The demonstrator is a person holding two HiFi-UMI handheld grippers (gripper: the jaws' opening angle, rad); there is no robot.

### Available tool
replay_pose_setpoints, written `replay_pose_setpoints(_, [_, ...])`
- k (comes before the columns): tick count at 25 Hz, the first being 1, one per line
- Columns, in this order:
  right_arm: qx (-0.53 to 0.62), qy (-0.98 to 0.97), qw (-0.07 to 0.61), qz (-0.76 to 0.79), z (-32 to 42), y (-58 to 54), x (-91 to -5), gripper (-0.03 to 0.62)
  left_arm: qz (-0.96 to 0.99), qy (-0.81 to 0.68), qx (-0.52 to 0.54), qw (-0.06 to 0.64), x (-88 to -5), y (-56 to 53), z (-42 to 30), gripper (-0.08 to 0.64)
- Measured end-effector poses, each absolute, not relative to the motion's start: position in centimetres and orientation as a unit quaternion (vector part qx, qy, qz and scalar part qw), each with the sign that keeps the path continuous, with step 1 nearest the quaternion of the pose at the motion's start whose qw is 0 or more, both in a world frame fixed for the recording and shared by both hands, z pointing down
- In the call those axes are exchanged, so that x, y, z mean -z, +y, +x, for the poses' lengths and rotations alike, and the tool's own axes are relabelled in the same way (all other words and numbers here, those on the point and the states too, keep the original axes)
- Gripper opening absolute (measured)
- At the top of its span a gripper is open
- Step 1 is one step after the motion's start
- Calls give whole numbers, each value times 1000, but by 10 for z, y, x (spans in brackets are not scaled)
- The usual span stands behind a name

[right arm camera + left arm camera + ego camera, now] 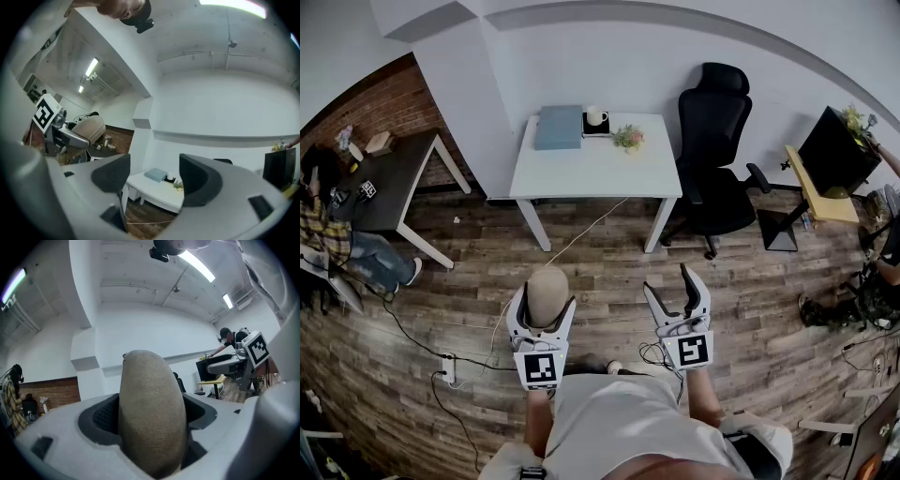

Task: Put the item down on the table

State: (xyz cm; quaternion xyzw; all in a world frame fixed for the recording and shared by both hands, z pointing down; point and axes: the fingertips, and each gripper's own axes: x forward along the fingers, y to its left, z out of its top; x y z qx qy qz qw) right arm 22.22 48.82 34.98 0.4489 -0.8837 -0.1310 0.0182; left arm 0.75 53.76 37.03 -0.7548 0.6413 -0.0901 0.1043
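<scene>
The left gripper [545, 300] jaws clamp a tan item [151, 413], perhaps a potato.

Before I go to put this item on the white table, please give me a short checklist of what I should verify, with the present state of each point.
1. Item gripped firmly: ok. The left gripper has its fingers on both sides of the tan rounded item.
2. Right gripper free: ok. It is open, with nothing between its fingers.
3. Bare spot on the white table: ok. The box, mug and small plant stand at the back.
4. Item above the table: not ok. It hangs over the wooden floor, and the table is ahead.
5. Way clear: not ok. A cable lies across the floor.
</scene>
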Motion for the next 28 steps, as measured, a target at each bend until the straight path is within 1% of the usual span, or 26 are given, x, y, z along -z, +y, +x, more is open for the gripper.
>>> replay_pose_setpoints(4, [129,-887,11,443,217,497,-351,313,-755,639,90,114,-366,547,10,400])
replay_pose_setpoints(7, [119,-886,-2,447,219,498,-352,334,-754,640,91,114,-369,549,9,400])
replay_pose_setpoints(12, [118,-884,5,452,220,486,-355,334,-754,644,83,95,-373,536,9,400])
replay_pose_setpoints(21, [111,-883,23,456,194,441,-367,334,-763,628,95,115,-384,484,-8,400])
replay_pose_setpoints(28, [103,-876,31,470,168,395,-370,333,-775,615,89,112,-385,429,-32,400])
